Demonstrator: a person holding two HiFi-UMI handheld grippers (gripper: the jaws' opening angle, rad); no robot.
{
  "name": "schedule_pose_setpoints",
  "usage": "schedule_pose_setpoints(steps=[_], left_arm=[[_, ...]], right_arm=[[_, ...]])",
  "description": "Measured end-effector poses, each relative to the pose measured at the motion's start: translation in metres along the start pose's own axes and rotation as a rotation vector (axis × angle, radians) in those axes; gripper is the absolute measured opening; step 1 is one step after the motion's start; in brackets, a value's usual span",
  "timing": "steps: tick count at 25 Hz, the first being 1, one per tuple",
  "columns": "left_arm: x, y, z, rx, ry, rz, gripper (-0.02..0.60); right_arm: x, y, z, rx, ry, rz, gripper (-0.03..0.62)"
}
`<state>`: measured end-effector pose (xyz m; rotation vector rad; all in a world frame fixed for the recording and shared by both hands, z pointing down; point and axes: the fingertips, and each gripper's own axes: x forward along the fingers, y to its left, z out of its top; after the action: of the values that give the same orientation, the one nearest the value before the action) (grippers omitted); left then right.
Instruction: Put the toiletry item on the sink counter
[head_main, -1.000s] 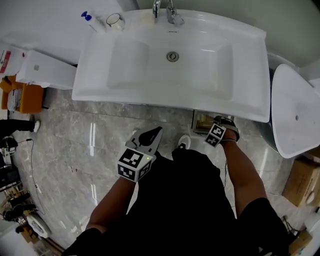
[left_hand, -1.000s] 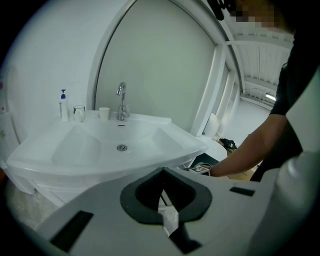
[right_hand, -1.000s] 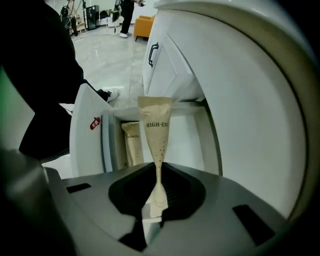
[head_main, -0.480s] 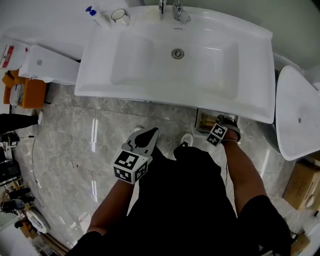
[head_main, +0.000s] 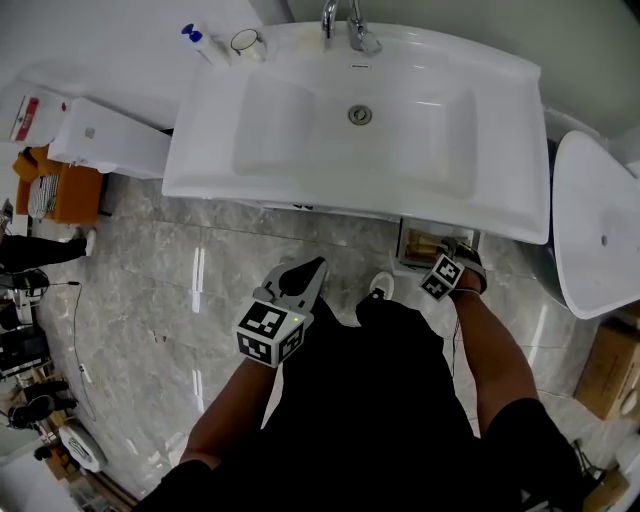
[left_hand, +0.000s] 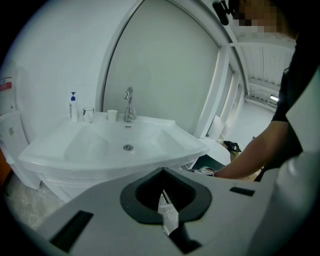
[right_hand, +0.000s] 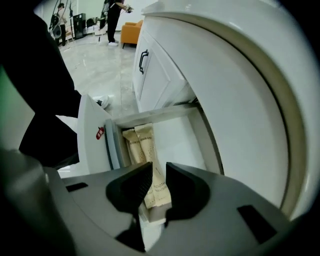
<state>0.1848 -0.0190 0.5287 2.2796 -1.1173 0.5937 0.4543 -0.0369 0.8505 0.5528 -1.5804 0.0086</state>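
Your right gripper (right_hand: 159, 172) points steeply down into the open drawer (right_hand: 182, 142) under the front right corner of the sink counter (head_main: 505, 130). Its jaws have just been opening and now stand apart with a narrow gap. Through that gap you see a tan toothbrush packet (right_hand: 149, 147), the toiletry item, lying flat in the drawer near its left wall; the pads are not pressing on it. A second tan packet (right_hand: 131, 145) lies touching it, closer to that wall.

Your left gripper (head_main: 312, 270) hangs in front of you over the marble floor (head_main: 150, 290), short of the counter's front edge, with its jaws closed together. At the counter's back left corner stand a pump bottle (head_main: 197, 40) and a cup (head_main: 246, 42) — the faucet (head_main: 345, 25) sits at the middle of the back edge.
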Motion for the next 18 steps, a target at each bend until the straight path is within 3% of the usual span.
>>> schedule_pose_setpoints(steps=[6,13,18], left_arm=[[-0.017,0.0,0.005,-0.007,-0.016,0.03,0.0],[-0.037,0.01,0.013,0.017,-0.023,0.03,0.0],[-0.041,0.016,0.026,0.062,-0.048,-0.027,0.0]], right_arm=[[-0.053,0.007,0.03,0.243,-0.166,0.034,0.021],[-0.152,0.007,0.088,0.638,-0.491,0.222,0.003],[-0.229,-0.008,0.14,0.755,-0.725,0.248,0.003]])
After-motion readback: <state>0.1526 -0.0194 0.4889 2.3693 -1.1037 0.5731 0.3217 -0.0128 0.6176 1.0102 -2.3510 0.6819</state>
